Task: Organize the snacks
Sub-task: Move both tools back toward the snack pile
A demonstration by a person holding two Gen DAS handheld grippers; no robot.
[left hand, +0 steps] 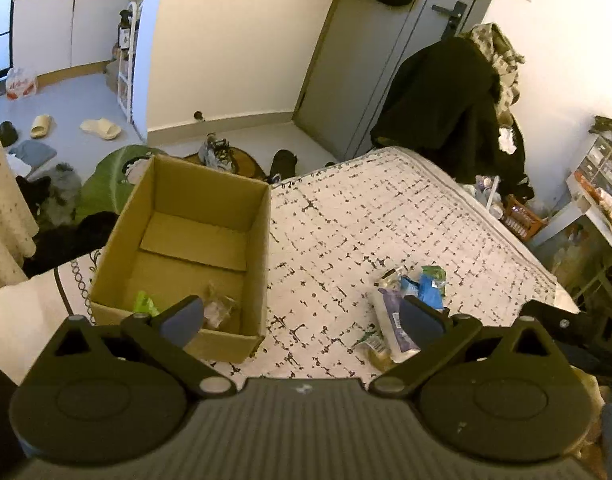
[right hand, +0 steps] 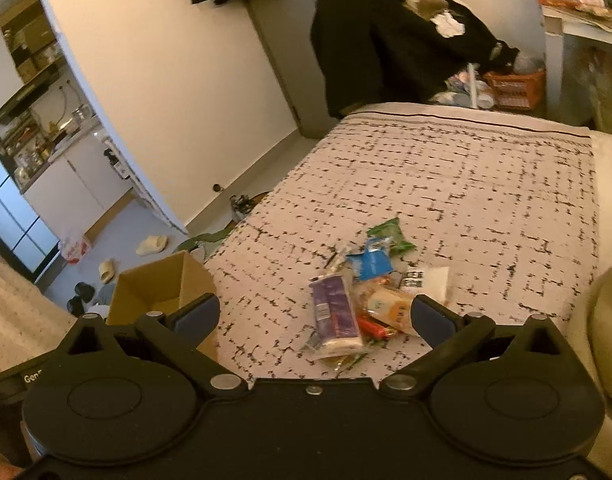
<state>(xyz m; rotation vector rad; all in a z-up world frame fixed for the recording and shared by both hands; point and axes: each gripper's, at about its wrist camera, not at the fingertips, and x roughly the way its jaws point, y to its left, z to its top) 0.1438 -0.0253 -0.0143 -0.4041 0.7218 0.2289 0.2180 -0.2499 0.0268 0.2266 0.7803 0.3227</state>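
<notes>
Two packets are already seen in the cardboard box; most of the snack pile is left on the bedspread. Both the left gripper and right gripper are held wide and empty.

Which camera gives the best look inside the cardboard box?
The left wrist view. It looks down into the cardboard box, showing its floor with a green packet and a clear packet near the front wall. The right wrist view catches only a corner of the box, partly behind a finger.
</notes>
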